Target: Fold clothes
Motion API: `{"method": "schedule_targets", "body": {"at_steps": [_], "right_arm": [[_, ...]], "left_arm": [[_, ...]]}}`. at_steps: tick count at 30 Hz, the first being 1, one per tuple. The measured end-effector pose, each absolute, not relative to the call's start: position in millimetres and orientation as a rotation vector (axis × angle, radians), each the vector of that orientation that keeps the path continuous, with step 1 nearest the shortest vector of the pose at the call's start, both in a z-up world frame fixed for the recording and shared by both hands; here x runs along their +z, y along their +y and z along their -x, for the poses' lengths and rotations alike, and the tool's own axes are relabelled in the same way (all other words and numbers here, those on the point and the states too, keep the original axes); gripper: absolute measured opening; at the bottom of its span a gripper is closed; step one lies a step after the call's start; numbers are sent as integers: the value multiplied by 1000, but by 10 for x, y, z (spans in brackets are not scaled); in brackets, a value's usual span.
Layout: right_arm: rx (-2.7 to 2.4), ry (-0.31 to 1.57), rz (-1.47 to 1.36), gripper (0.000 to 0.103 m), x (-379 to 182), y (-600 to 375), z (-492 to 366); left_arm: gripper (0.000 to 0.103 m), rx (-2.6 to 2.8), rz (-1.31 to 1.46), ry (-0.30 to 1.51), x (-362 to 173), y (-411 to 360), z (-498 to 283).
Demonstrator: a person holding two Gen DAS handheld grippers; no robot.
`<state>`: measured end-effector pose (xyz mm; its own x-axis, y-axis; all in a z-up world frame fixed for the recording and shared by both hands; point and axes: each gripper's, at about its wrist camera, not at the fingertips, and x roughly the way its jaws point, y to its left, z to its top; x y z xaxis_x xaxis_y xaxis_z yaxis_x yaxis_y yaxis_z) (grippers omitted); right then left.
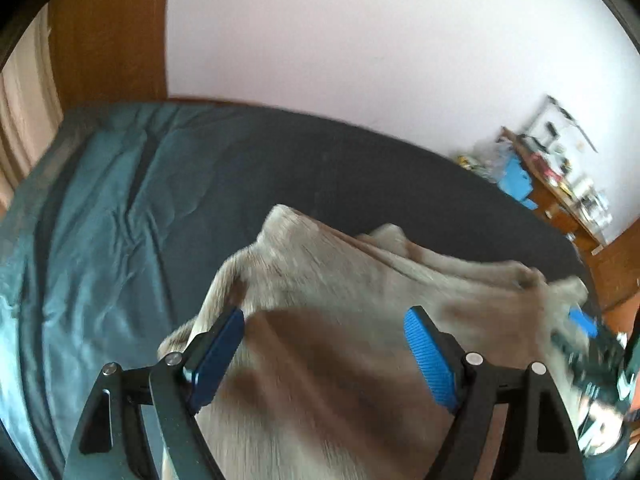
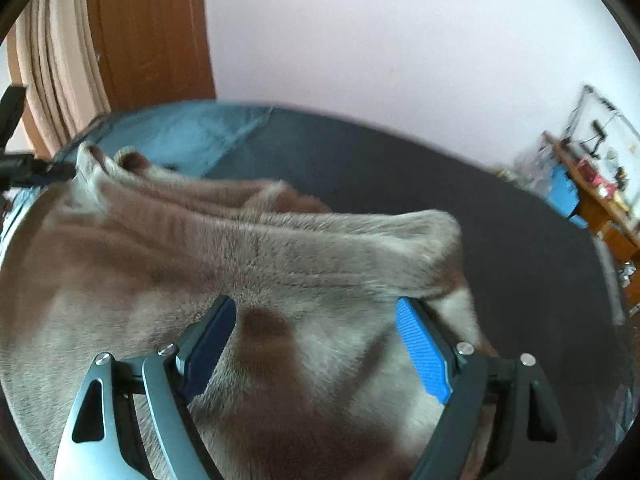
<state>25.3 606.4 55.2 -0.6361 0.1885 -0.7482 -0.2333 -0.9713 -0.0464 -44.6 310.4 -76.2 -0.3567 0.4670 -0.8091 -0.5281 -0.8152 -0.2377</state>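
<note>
A fuzzy grey-beige garment (image 1: 328,280) lies rumpled on a bed with a dark blue sheet (image 1: 280,160). My left gripper (image 1: 324,316) hovers over its near part, jaws wide apart, with cloth below them but not pinched by the blue pads. At the right edge of that view the right gripper's blue pad (image 1: 583,322) shows, blurred. In the right wrist view the same garment (image 2: 256,248) fills the foreground, with thick folds running across it. My right gripper (image 2: 315,305) stands open above it, its pads clear of the fabric. The left gripper (image 2: 28,168) is dark at the far left by the cloth's edge.
A lighter teal cover (image 1: 92,216) lies on the bed's left side. Behind the bed are a pale wall (image 1: 360,40), a wooden panel (image 2: 152,32) and a beige curtain (image 2: 56,68). A cluttered wooden desk (image 1: 560,184) with a blue box (image 2: 566,192) stands at the right.
</note>
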Motion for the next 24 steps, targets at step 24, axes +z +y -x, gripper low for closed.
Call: {"method": "schedule_targets", "body": {"at_steps": [24], "right_arm": [[2793, 24, 1270, 86, 473, 5349, -1445]], "left_arm": [[85, 2295, 1116, 337, -1029, 2309, -718]]}}
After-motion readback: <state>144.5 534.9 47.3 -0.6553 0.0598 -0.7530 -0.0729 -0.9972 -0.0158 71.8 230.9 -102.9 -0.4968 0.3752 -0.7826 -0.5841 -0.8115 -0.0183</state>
